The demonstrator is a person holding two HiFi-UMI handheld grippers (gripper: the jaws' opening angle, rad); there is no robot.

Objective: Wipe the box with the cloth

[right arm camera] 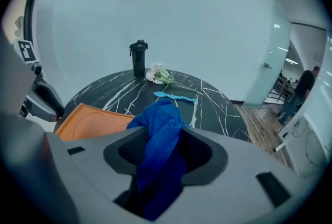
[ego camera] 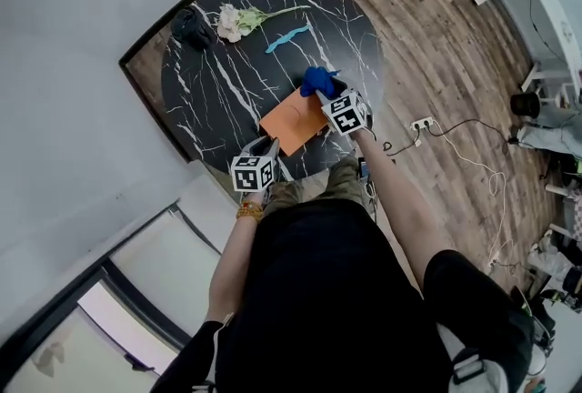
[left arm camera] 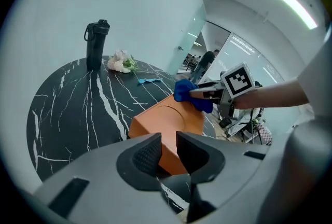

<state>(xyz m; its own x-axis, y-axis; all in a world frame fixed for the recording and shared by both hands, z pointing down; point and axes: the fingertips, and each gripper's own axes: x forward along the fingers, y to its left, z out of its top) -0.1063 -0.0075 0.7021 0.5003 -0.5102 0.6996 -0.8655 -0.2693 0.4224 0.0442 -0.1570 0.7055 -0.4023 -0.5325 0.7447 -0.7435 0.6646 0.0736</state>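
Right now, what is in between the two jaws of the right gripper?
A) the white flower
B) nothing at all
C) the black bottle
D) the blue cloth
D: the right gripper view shows the blue cloth hanging down between the jaws of the right gripper, which stand wide apart.

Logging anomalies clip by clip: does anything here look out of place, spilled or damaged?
Nothing spilled or broken. One oddity: the blue cloth hangs bunched between the right gripper's wide-apart jaws, seemingly unclamped, at the orange box's far corner. The flowers lie flat beside the bottle.
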